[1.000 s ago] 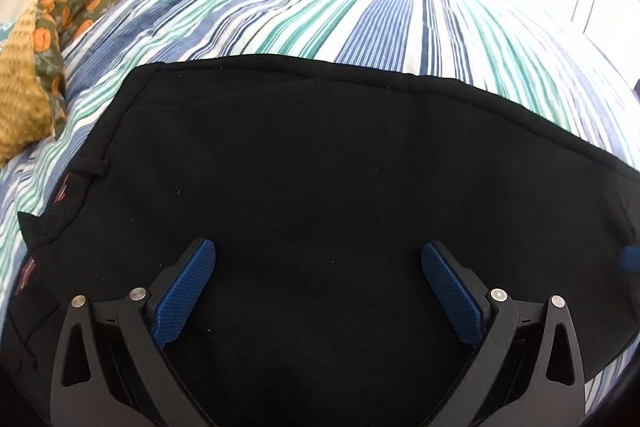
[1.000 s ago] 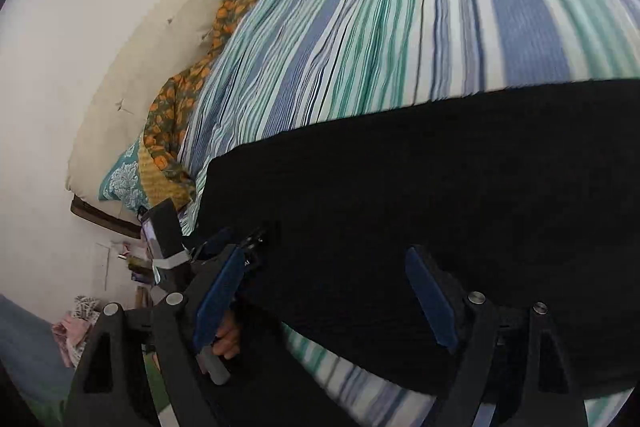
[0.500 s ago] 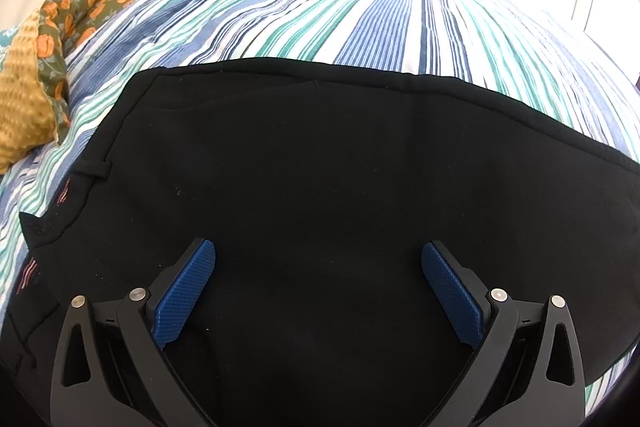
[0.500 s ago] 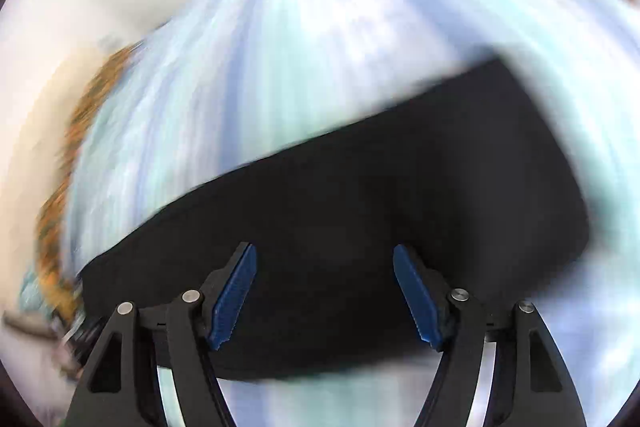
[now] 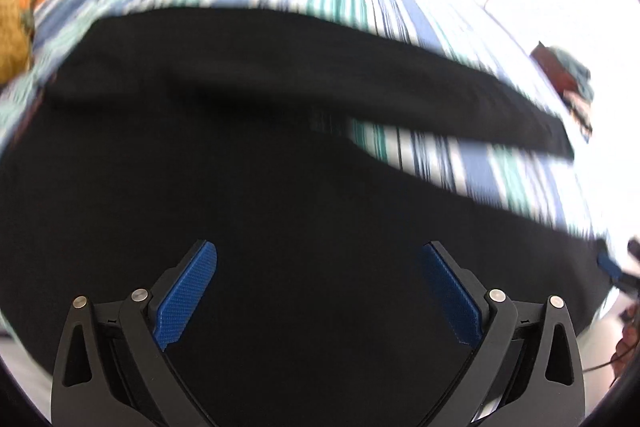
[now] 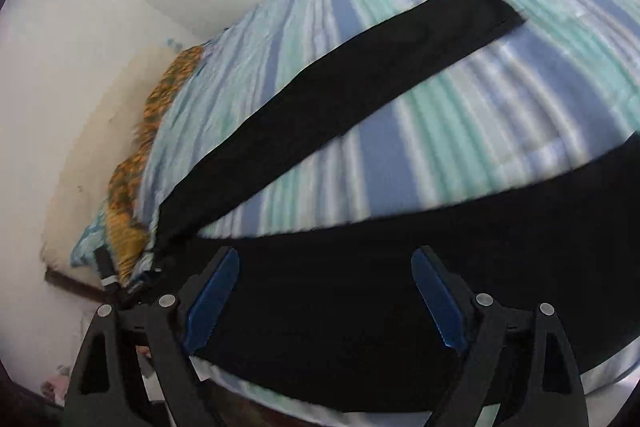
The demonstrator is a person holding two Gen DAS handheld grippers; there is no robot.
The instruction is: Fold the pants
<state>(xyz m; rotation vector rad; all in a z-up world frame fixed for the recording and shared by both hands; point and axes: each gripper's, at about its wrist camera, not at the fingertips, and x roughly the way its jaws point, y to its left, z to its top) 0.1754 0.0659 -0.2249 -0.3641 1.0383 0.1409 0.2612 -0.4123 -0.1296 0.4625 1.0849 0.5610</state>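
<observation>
Your black pants (image 6: 360, 99) lie spread on the striped bed (image 6: 480, 131), legs apart and unfolded, while your left gripper (image 5: 318, 291) and right gripper (image 6: 324, 299) gape wide, holding nothing.

1. A bare wedge of striped bed (image 6: 460, 131) lies open between the two spread legs of the black pants (image 6: 360, 307).
2. An orange patterned cloth (image 6: 128, 203) bunches along the bed's far edge against the wall (image 6: 60, 87).
3. Both tools' jaws stand wide apart.
</observation>
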